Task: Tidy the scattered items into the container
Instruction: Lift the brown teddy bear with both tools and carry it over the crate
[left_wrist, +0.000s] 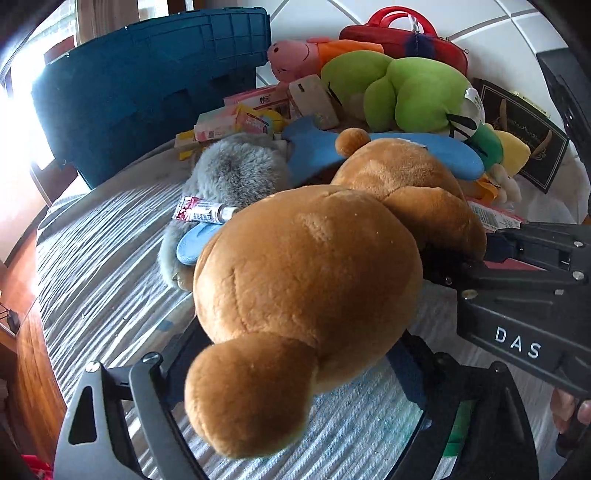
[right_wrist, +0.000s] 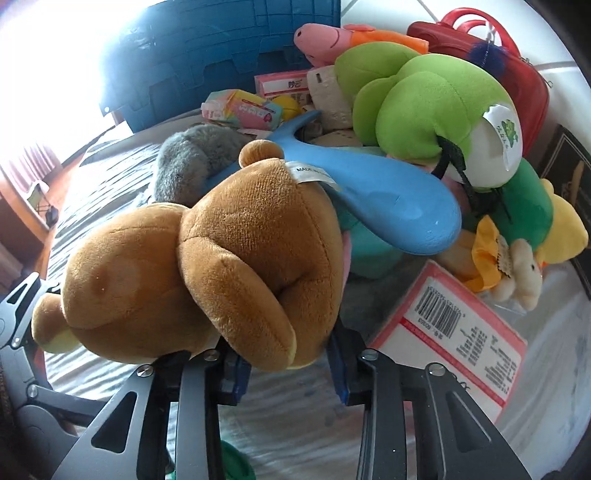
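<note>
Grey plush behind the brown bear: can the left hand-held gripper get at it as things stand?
Probably not. The brown bear fills the gap between the fingers of the left hand-held gripper and lies in front of the grey plush, so the bear must go first.

The bear (left_wrist: 306, 280) lies on the bed (left_wrist: 110, 258), the toy pile (left_wrist: 406, 96) behind it, the container (left_wrist: 147, 85) behind-left.

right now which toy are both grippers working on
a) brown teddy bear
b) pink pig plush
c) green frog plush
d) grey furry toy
a: the brown teddy bear lies between the left gripper fingers at its head end, and the right gripper has its blue pads around the bear's lower body, while the other toys lie apart in the pile behind.
</note>
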